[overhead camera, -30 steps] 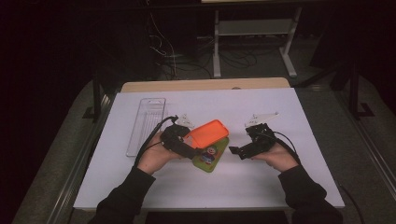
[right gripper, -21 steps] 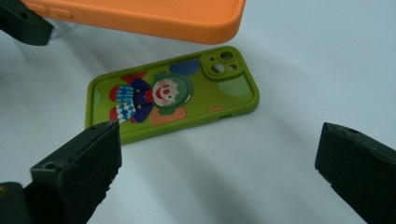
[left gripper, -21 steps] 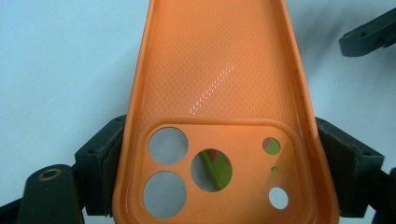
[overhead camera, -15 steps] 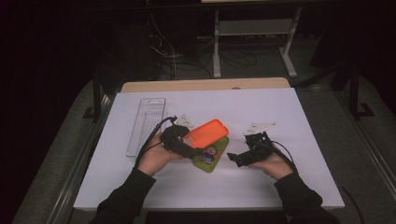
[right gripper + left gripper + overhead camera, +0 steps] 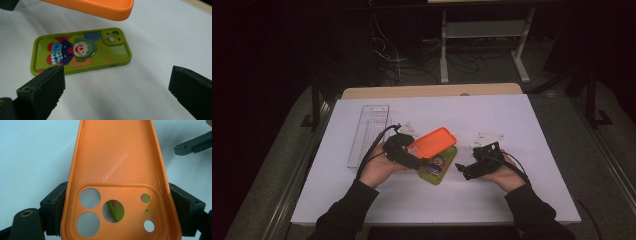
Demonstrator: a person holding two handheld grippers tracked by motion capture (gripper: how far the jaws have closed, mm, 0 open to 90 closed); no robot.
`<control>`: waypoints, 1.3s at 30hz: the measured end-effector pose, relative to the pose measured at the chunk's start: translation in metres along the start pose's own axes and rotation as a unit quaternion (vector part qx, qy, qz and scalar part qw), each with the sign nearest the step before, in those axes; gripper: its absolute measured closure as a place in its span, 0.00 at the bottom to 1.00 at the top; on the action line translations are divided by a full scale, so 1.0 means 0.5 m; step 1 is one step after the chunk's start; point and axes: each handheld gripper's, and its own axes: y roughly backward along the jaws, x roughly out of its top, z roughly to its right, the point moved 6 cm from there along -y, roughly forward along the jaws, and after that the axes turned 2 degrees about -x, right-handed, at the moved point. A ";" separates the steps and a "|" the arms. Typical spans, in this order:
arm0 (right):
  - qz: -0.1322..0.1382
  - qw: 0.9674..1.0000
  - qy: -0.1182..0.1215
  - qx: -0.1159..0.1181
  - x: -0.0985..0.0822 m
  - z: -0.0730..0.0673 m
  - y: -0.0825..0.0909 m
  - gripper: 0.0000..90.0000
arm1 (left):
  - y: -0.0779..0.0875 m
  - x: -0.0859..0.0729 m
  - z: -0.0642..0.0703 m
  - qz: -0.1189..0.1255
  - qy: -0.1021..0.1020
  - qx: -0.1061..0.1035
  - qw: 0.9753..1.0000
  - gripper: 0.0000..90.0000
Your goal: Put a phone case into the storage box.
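**Orange case held over the green one**

Nearest the person, two dark sleeves come in over the white bench (image 5: 512, 125). The left hand-held gripper (image 5: 412, 156) pinches the orange phone case (image 5: 432, 142) by its long sides at the camera-cutout end; in the left gripper view the black pads (image 5: 58, 202) press against both edges of the case (image 5: 117, 170), whose hollow inside faces up. The case is lifted off the bench and tilted, reaching away from the left hand.

The right hand-held gripper (image 5: 465, 171) sits just right of it, jaws spread wide with nothing between them, pointing toward the green phone case (image 5: 437, 165). That green case (image 5: 80, 51) lies flat on the bench, clown picture up, partly under the orange case (image 5: 100, 8), which hangs above its far edge without touching it.

Farther back and to the left, a clear plastic tray (image 5: 367, 132) lies lengthwise on the bench, well apart from both cases. Beyond the bench's far edge stand a table frame (image 5: 484, 35) and loose cables in the dark.
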 end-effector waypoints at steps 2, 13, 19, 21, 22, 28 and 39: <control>0.002 1.000 0.009 -0.005 0.001 -0.001 0.001 0.00 | 0.000 0.000 0.000 -0.001 -0.001 0.000 1.000 0.18; 0.010 0.998 0.058 -0.037 0.005 -0.008 0.004 0.00 | -0.003 0.000 0.002 -0.001 -0.002 -0.003 1.000 0.18; 0.012 0.993 0.100 -0.060 0.005 -0.008 0.005 0.00 | -0.004 0.000 0.004 -0.002 -0.006 -0.002 1.000 0.18; 0.013 0.991 0.117 -0.069 0.005 -0.009 0.005 0.00 | -0.004 0.000 0.004 -0.003 -0.005 -0.004 1.000 0.18; 0.015 0.989 0.123 -0.076 0.006 -0.011 0.004 0.00 | -0.004 -0.001 0.003 -0.006 -0.008 -0.004 1.000 0.18; 0.015 0.979 0.174 -0.103 0.007 -0.015 0.003 0.00 | -0.004 -0.001 0.003 -0.007 -0.010 -0.003 1.000 0.18; 0.011 0.956 0.257 -0.142 0.006 -0.023 0.001 0.00 | -0.005 -0.001 0.001 -0.008 -0.015 -0.001 1.000 0.18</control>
